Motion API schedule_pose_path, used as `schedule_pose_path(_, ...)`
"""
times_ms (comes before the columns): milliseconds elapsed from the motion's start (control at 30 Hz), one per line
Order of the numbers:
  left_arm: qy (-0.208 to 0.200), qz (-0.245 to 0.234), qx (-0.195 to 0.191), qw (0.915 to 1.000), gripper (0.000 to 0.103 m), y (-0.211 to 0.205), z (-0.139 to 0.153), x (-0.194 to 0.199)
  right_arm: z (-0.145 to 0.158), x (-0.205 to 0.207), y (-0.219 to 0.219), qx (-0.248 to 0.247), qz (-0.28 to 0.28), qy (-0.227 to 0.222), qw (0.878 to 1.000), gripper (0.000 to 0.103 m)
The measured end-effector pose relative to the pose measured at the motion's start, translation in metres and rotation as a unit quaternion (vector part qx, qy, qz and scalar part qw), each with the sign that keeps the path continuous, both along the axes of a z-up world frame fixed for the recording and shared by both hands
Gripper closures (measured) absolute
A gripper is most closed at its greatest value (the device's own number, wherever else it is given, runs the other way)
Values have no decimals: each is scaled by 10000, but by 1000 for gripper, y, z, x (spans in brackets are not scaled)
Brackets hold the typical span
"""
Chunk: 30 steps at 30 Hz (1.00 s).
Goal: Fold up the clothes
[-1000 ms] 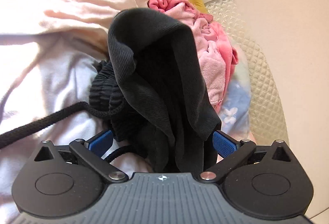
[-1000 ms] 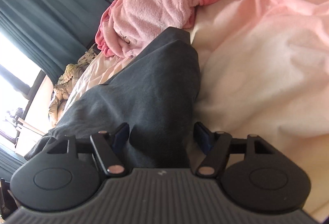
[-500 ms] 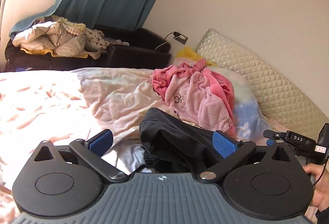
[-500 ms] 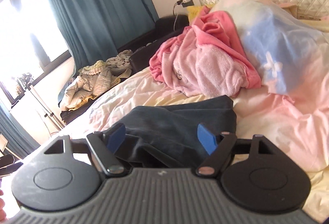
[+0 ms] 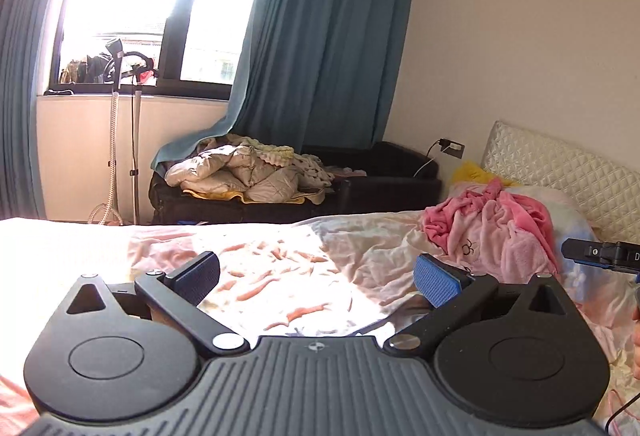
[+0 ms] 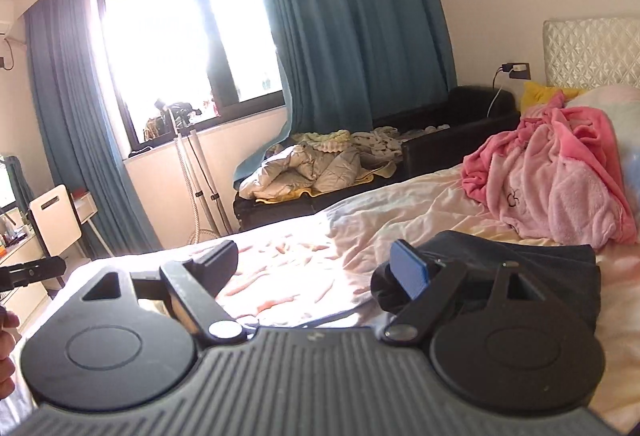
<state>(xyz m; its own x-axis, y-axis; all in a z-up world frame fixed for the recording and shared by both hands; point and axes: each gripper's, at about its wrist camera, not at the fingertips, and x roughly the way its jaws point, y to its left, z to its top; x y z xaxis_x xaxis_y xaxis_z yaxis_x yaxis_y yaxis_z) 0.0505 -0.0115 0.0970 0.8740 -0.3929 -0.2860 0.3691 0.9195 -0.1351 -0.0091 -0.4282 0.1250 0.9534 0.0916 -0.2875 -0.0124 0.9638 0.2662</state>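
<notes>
My left gripper [image 5: 318,276] is open and empty, raised above the bed and facing the window. My right gripper [image 6: 316,268] is open and empty too. The dark folded garment [image 6: 560,264] lies on the bed sheet [image 6: 400,215] behind my right finger, in the right wrist view only. A pink fleece garment [image 5: 504,232] lies bunched near the pillows and also shows in the right wrist view [image 6: 560,175]. The other gripper's tip [image 5: 600,254] shows at the left view's right edge.
A quilted headboard [image 5: 580,179] stands at the right. A dark sofa [image 5: 360,191] with a heap of bedding [image 5: 240,175] sits under the teal curtain [image 5: 320,35]. A white chair [image 6: 56,220] and desk stand at the left.
Both grippers have let go of the dark garment and lifted away from it. The views swung up from the bed to the room. The garment now lies on the sheet.
</notes>
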Motion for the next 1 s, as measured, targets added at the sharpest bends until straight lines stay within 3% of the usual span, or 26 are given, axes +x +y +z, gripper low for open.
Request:
schedule_pose_path(233,-220,1161,201,9928,0,50,-15,-55,-33,10,92,-10,741,-369,9966,19)
schedule_pose_path(467,-435,1511,552,9860,0,48,-49,-70,-76,28,155,-487,1109,-244,9923,19)
schedule_pose_path(533,-422,1562,519,9855,0,50,-57,-72,-84,29,160,-709,1165,-251,9903,19)
schedule_pose_path(667,-265,1652,498,9846,0,48,-64,-69,-99,28,154,-688,1206,-254,9900,19)
schedule_pose_path(1000,-284,1700,568,9834,0,7,-65,-67,-139,38,152,-894,1166,-164,9890,19)
